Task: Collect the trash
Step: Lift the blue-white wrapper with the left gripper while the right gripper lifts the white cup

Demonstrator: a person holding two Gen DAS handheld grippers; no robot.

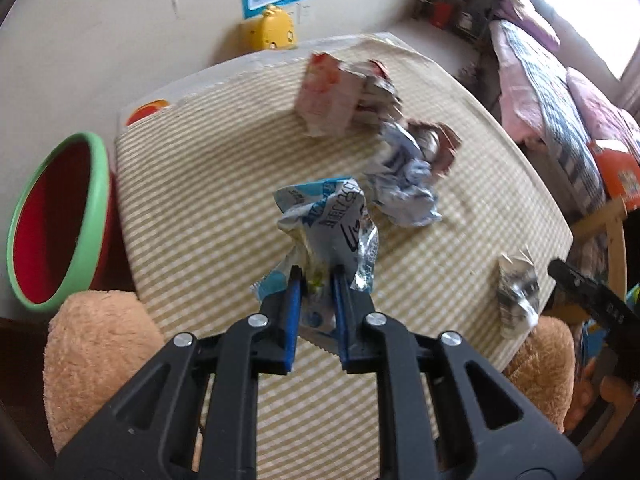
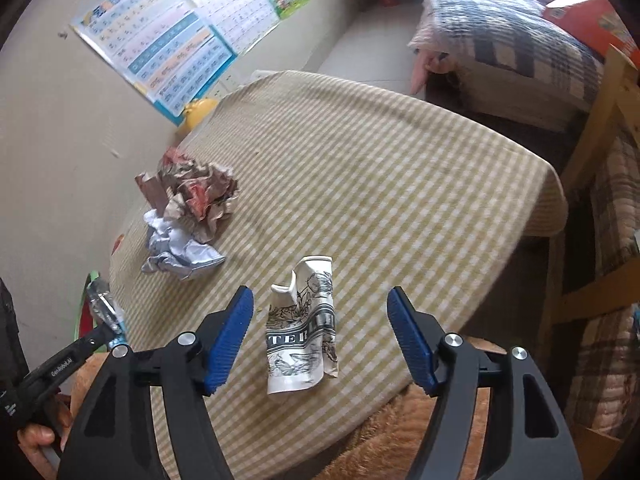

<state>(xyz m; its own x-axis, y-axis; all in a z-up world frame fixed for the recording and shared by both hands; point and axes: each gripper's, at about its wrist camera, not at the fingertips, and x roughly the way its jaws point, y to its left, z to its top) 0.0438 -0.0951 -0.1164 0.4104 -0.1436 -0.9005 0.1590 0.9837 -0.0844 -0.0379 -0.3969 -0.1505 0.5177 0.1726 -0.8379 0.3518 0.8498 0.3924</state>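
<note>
left wrist view, lower centre: the left gripper (image 1: 316, 280), black-armed with blue pads, is clamped on a crumpled blue-and-white foil wrapper (image 1: 324, 224), which stands up from between the pads above the green-and-white checked tablecloth (image 1: 208, 200). at the left edge of this view a red bin with a pale green rim (image 1: 60, 220) gapes beside the table, its mouth seemingly empty. still on the cloth, upper centre to centre right, lie a crushed red-and-white carton (image 1: 326, 96), a brown crumpled wrapper (image 1: 434, 142) and a grey-blue crumpled wrapper (image 1: 408, 188) touching it. right wrist view, lower centre: the right gripper (image 2: 320, 332) has its jaws wide apart and pressing on nothing; a flattened white paper cup with black line print (image 2: 302, 332) lies on the cloth between the pads, touched by neither. step in hand, as judged: one piece is secured for carrying to the bin while the second is lined up for grasping. the next move would call for swinging the left gripper over the green rim before parting its jaws, and for lowering the right pads to either side of the cup, then closing; the flattened cup may slide or buckle on the soft cloth.
</note>
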